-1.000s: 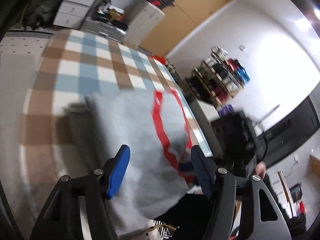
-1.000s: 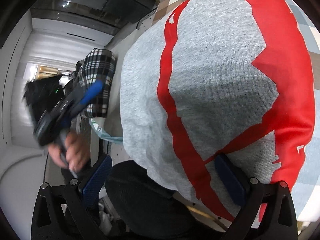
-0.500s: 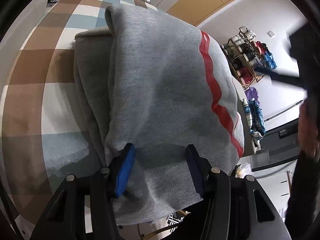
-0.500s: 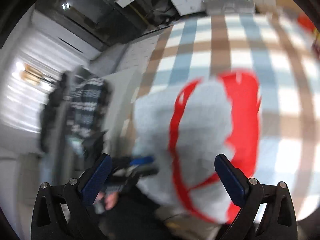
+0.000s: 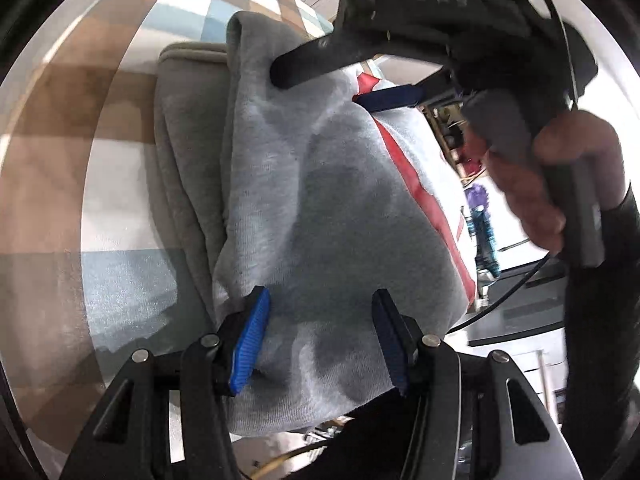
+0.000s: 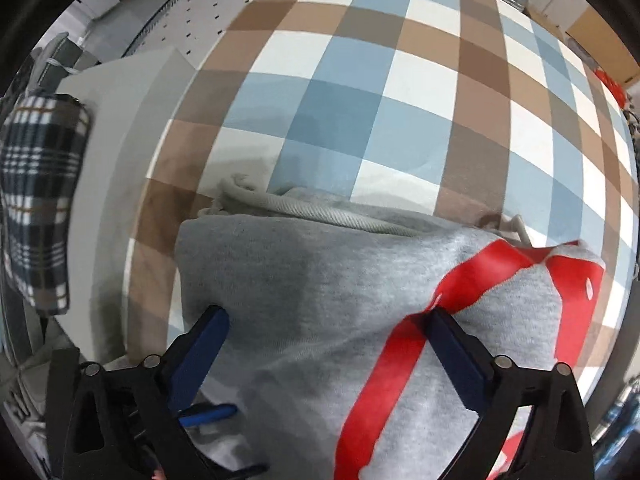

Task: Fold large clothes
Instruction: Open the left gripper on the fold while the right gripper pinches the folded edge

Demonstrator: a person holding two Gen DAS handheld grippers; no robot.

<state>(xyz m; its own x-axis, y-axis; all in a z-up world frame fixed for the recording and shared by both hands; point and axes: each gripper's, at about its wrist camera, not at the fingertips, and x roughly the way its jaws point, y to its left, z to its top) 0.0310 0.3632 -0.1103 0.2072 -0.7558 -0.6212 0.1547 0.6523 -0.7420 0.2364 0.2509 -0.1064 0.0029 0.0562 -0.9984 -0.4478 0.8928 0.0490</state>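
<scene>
The fold looks nearly done, and this is the pressing and squaring of the bundle. The left gripper [image 5: 318, 334] has just been narrowing its jaws; they stand part-open astride the near hem of the grey sweatshirt [image 5: 320, 208], pads not clearly pinching it. Ahead of those jaws, the right gripper [image 6: 326, 354] spreads wide over the folded top (red print under its right-hand finger), holding nothing. Next comes smoothing, or one more half-fold, with both edges kept aligned on the checked cloth [image 6: 400, 80]. No containers show
</scene>
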